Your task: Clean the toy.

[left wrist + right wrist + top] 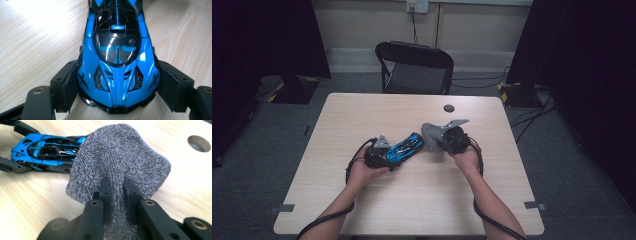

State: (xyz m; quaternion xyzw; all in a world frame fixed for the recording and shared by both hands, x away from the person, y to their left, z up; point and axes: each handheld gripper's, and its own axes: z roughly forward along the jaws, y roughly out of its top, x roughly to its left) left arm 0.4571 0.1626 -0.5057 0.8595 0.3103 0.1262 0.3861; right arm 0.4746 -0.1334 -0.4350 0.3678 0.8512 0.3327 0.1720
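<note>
Left gripper clamps blue toy car by nose, steadying it mid-table for wiping. Right gripper pinches grey cloth, bunched to make pad, at car's 3 o'clock, near tail. Table hole at 1 o'clock.

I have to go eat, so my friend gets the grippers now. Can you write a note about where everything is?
Left gripper: shut on the nose of the shiny blue and black toy sports car, which rests on the pale wooden table.
Right gripper: shut on the fuzzy grey cloth, held up just beside the car's rear.
Done: car steadied, cloth picked up.
Left: probably wiping the car; the cloth is not clearly touching it yet.
</note>
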